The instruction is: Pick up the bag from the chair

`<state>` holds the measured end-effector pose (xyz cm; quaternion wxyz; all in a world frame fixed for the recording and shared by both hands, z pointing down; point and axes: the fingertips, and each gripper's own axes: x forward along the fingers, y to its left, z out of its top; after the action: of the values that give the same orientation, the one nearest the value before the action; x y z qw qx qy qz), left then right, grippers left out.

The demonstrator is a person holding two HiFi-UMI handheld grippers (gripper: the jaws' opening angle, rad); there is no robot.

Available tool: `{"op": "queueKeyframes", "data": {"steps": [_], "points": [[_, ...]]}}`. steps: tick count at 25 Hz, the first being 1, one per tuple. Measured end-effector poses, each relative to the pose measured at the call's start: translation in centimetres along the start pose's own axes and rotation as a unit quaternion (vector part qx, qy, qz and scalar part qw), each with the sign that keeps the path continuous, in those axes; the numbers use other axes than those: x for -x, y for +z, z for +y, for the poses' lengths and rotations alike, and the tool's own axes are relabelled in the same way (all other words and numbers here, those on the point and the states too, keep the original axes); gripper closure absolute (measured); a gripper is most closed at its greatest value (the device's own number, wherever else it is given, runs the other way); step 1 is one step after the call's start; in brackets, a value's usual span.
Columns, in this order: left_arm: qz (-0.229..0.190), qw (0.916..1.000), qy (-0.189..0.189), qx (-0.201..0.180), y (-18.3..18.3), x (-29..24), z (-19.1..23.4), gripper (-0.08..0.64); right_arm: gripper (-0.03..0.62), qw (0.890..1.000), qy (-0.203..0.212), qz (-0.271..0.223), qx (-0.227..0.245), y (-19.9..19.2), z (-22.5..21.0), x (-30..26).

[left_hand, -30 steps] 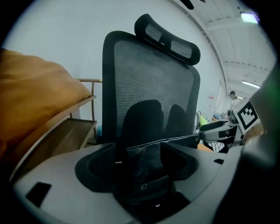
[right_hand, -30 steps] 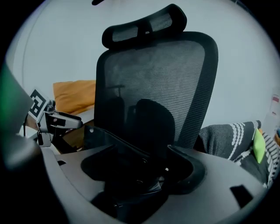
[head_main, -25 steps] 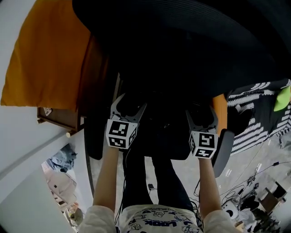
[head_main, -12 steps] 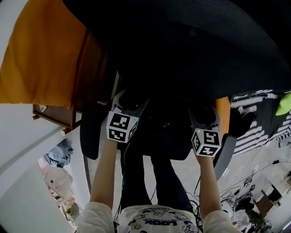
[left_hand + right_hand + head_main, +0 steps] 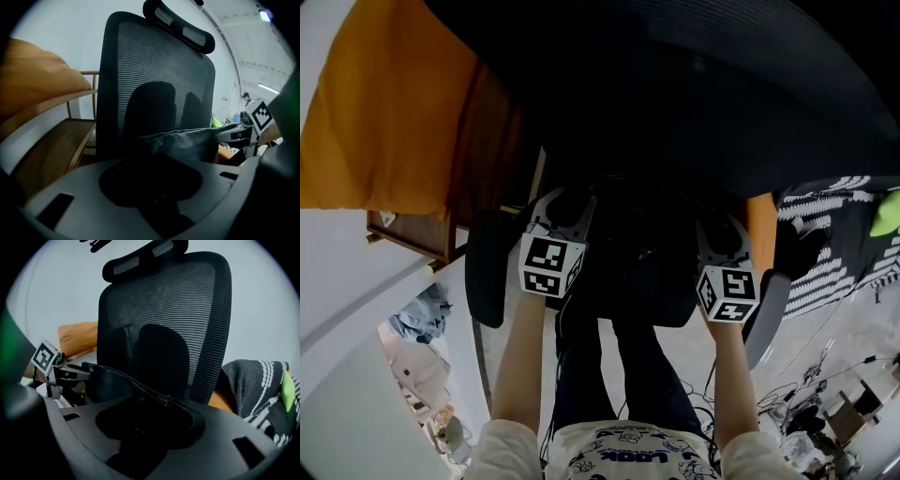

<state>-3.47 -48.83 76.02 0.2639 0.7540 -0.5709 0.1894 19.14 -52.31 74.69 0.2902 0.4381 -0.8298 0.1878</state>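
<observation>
Bag (image 5: 187,143): black, soft, slumped on the seat of the chair (image 5: 159,70), against its mesh back.
Left gripper (image 5: 570,208): I have just been closing its jaws; they pinch the bag's top edge.
Right gripper (image 5: 722,232): also just closing, clamped on the zipper rim.
Risk: I judge the thin fabric may slip free on lifting, or the sagging bag may snag an armrest (image 5: 486,272).

An office, given mesh desk chair (image 5: 159,70) and cables (image 5: 839,367).

The black mesh chair (image 5: 159,70) carries a dark bag (image 5: 187,143), apparently on its seat.
</observation>
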Motion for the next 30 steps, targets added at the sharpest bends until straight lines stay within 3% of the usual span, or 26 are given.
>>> {"op": "queueKeyframes", "data": {"steps": [4, 13, 22, 30], "points": [[0.009, 0.9999, -0.002, 0.007, -0.8, 1.6, -0.5, 0.471, 0.436, 1.000, -0.008, 0.007, -0.006, -0.3, 1.0, 1.2], [0.004, 0.9998, 0.001, -0.020, 0.0, 7.0, -2.0, 0.486, 0.451, 1.000, -0.018, -0.009, -0.014, 0.8, 3.5, 6.2], [-0.033, 0.9988, 0.016, -0.031, 4.9, 15.6, -2.7, 0.488, 0.454, 0.998, -0.019, -0.059, 0.003, 6.6, 7.6, 13.7], [-0.077, 0.9968, 0.022, 0.002, 9.1, 24.9, -3.0, 0.489, 0.455, 0.992, -0.031, -0.115, 0.035, 13.1, 12.4, 21.3]]}}
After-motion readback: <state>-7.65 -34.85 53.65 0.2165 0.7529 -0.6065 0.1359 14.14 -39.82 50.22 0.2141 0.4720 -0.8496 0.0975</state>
